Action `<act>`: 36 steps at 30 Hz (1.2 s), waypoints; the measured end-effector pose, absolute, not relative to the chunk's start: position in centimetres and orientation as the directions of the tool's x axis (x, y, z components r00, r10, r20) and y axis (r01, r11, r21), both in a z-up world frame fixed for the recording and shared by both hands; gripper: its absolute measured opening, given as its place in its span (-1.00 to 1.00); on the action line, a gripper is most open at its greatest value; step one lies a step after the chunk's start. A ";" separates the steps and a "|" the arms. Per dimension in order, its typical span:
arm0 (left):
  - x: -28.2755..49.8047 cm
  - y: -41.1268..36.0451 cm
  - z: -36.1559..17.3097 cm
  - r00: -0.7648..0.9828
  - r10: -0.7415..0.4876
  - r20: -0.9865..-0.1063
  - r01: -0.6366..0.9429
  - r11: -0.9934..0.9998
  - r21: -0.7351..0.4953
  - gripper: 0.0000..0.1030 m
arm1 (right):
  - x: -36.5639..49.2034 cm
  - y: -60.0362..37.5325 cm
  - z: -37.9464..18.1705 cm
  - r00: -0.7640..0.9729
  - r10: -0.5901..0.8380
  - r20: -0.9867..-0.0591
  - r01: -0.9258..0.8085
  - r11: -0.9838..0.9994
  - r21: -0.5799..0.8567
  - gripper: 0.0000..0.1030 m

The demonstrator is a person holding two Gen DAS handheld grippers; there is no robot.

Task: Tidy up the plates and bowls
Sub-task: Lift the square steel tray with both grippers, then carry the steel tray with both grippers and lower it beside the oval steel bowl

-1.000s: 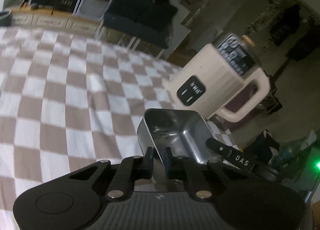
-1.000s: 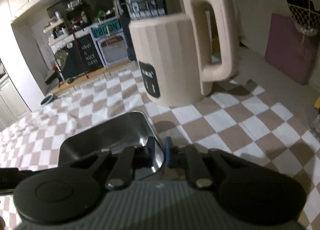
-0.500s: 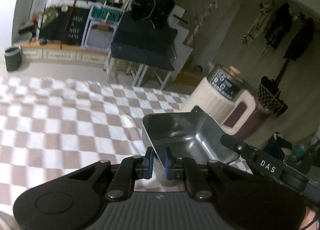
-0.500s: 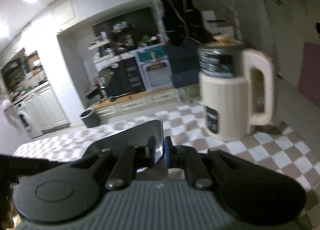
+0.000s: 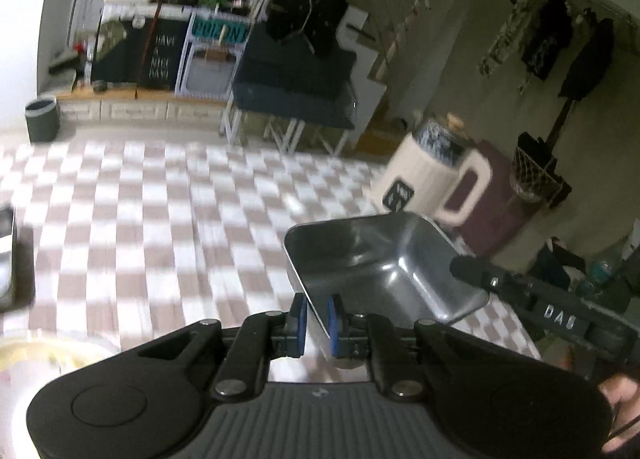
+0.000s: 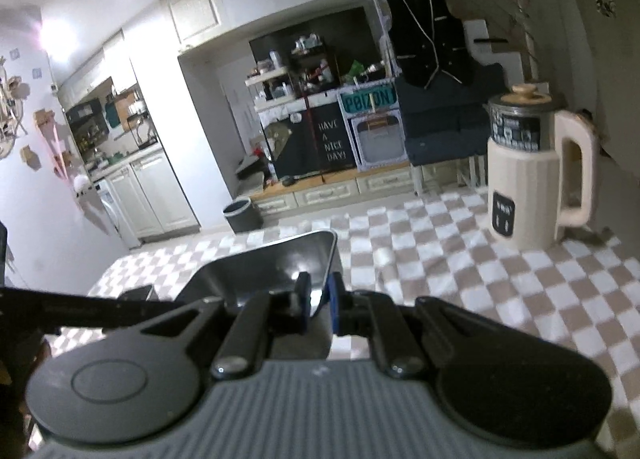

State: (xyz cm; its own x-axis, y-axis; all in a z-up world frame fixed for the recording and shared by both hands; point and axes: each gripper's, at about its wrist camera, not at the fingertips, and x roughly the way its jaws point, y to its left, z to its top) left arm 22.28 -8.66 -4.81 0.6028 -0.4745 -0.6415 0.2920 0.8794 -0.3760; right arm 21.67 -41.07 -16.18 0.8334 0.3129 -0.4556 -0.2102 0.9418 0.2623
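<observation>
A square stainless steel dish (image 5: pixel 380 259) hangs in the air above the checked tablecloth (image 5: pixel 160 219), carried between both grippers. My left gripper (image 5: pixel 317 319) is shut on the dish's near rim, its blue pads pinching the thin wall. In the right wrist view the same dish (image 6: pixel 272 263) tilts up to the left, and my right gripper (image 6: pixel 319 299) is shut on its right-hand rim. The right gripper's black finger (image 5: pixel 520 291) shows at the dish's far corner in the left wrist view. The dish is empty inside.
A cream electric jug (image 6: pixel 528 179) with a handle stands on the cloth at the far right, also in the left wrist view (image 5: pixel 432 175). Something pale and blurred (image 5: pixel 40 359) lies at the lower left. A dark bin (image 6: pixel 240 215) stands on the floor beyond the table.
Both grippers have risen with the steel dish and drawn back from the cream jug, which now looks smaller and farther. Both grips on the rim are unchanged.
</observation>
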 end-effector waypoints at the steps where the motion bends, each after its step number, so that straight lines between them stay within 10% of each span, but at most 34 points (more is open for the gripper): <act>1: 22.1 -8.5 -5.5 0.583 -0.478 -0.657 0.290 0.878 -0.381 -0.78 | 21.3 -40.8 -16.4 0.827 0.314 -0.467 -0.209 0.942 0.263 -0.77; 36: 24.3 -8.4 -13.6 0.377 -0.384 -0.843 0.315 0.909 -0.273 -0.76 | 23.8 -34.3 -22.8 0.623 0.117 -0.774 -0.216 0.976 -0.026 -0.77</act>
State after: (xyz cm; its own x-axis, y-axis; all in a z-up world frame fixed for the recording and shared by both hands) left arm 24.28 -8.43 -13.64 0.3769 -0.3837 -0.8431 0.3148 0.9090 -0.2730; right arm 23.75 -34.25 -22.82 0.6225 0.1172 -0.7738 -0.2156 0.9761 -0.0257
